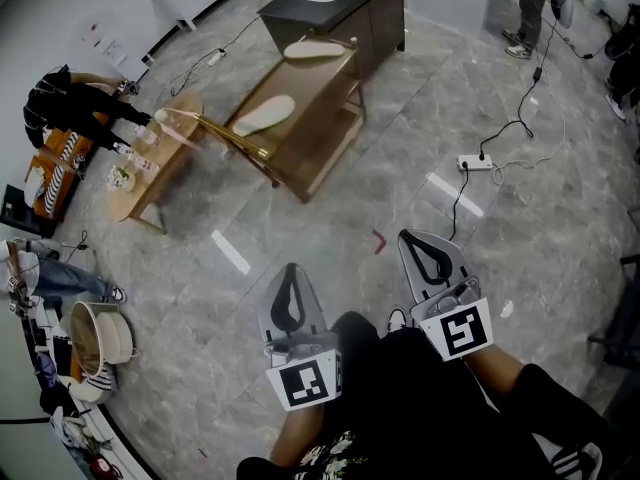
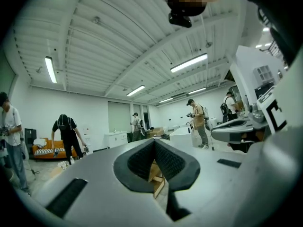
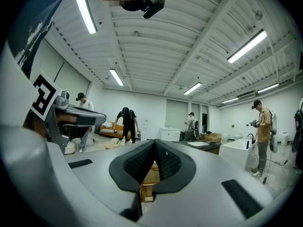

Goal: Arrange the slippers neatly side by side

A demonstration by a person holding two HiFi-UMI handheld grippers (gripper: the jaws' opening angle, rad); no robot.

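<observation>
Jaws of both the left gripper [image 1: 291, 276] and the right gripper [image 1: 422, 248] are pressed together on nothing, held level near the person. Only the head view shows the far wooden rack [image 1: 320, 158] whole, with the upper slipper [image 1: 313, 49] on its top shelf. The lower slipper [image 1: 264, 115] lies a shelf below, further left. Both gripper views catch just a wooden sliver past the pads.

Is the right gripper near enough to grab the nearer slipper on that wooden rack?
Probably not yet: the right gripper, shut, hangs by the person, with floor between it and the slipper on the rack.
</observation>
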